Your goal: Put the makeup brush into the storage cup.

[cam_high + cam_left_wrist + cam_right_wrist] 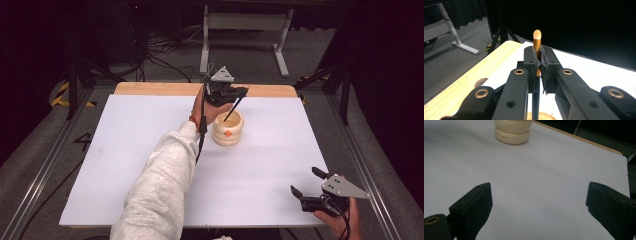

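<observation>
Dark curtains and grey floor surround a white worktop (pixel 150 150) with a wooden strip along its far edge. Near the middle of the far half stands a cream, ribbed cup (pixel 228 129). The left gripper (pixel 235 95) hovers just above it, clamped on a brush (pixel 233 109) whose dark handle slants down into the cup's mouth. The right gripper (pixel 304 182) rests near the front right corner, jaws wide apart and holding nothing, well apart from the cup.

The likely risk is the handle catching the rim as it goes down: the brush is tilted, so a push could tip or slide the light cup. Letting go too high could make the brush bounce out.

From the left gripper view, the brush (pixel 537 40) shows its copper ferrule and pale bristle tip pointing up between the pads, which the high view hides. The right gripper view shows faint lettering low on the cup (pixel 512 132).
</observation>
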### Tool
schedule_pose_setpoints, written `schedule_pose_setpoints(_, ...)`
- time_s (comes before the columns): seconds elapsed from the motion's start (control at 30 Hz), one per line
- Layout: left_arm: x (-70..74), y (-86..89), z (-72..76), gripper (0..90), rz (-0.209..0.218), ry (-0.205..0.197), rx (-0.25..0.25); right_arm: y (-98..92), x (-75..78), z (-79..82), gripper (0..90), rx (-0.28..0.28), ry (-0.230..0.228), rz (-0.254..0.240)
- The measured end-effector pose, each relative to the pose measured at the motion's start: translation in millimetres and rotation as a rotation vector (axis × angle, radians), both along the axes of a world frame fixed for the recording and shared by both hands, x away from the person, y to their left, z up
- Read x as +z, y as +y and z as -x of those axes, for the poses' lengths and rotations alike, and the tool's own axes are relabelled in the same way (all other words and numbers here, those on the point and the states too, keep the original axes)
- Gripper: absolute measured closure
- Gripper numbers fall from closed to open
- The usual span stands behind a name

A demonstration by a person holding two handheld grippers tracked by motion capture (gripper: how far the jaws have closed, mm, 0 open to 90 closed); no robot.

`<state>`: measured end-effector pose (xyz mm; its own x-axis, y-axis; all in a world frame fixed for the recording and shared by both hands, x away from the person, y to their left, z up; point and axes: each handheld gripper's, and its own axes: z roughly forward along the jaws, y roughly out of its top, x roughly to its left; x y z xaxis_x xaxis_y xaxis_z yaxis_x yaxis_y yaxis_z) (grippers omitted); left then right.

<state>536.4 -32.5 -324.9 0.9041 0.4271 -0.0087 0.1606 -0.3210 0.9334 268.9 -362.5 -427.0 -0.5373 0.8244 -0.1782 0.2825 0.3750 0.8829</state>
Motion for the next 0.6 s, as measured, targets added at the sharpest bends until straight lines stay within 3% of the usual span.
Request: schedule_pose_setpoints(0.6,-5.6,-1.2,-2.0,83.7,-0.005,0.031,0.001,0.8,-0.2,-0.1,7.7,0.001,0.002,0.004)
